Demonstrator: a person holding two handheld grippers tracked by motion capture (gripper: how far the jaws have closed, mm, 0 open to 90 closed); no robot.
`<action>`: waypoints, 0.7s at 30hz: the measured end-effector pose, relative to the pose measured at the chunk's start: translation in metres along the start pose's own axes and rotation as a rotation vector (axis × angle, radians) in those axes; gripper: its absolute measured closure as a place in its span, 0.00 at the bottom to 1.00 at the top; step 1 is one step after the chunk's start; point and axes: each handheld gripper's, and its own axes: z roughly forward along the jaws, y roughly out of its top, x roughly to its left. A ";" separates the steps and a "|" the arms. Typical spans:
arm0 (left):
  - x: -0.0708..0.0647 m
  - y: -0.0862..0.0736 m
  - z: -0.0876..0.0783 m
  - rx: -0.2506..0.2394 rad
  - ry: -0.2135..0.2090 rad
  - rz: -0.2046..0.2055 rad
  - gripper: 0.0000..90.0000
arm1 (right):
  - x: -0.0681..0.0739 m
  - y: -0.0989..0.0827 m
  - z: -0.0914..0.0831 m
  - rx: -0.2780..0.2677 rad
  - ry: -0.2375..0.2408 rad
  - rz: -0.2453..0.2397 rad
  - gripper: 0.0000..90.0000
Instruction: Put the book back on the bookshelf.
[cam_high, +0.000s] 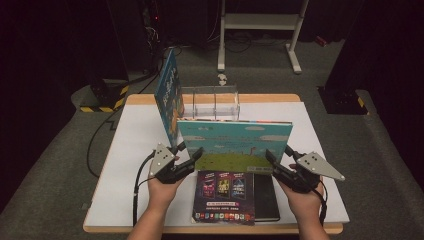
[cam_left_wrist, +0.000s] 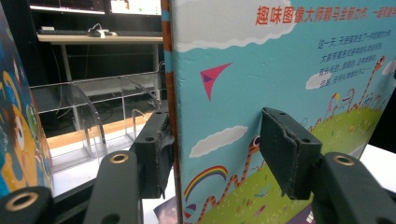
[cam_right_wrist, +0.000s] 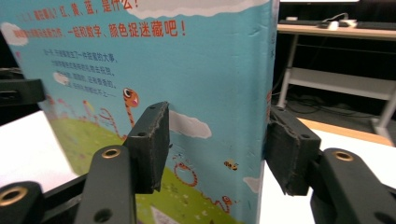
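A sky-blue picture book (cam_high: 235, 142) with green grass and red Chinese text stands upright on its bottom edge on a flat stack, facing me. My left gripper (cam_high: 191, 150) straddles its lower left edge and my right gripper (cam_high: 278, 151) its lower right edge. In the left gripper view the book (cam_left_wrist: 280, 70) sits between the jaws; one pad lies against its back, while the other pad (cam_left_wrist: 289, 154) stands off the cover. In the right gripper view the book (cam_right_wrist: 187, 60) is also between the jaws, with a gap at the front pad (cam_right_wrist: 152, 144). Both grippers are open.
A second picture book (cam_high: 169, 95) stands upright at the left end of a clear acrylic book holder (cam_high: 212, 102) at the table's back. Under the blue book lie a dark magazine (cam_high: 224, 195) and a black notebook (cam_high: 265, 197). The white table top (cam_high: 130, 150) extends to both sides.
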 end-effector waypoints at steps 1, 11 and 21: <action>0.000 0.000 -0.001 -0.001 0.003 0.004 0.51 | 0.000 0.000 -0.001 0.001 0.010 0.002 0.45; 0.000 0.001 -0.010 -0.005 0.009 -0.019 0.48 | 0.003 0.003 -0.002 -0.004 0.089 0.003 0.30; 0.005 0.002 -0.011 0.015 0.038 -0.003 0.47 | 0.004 0.009 0.000 0.002 0.168 -0.024 0.32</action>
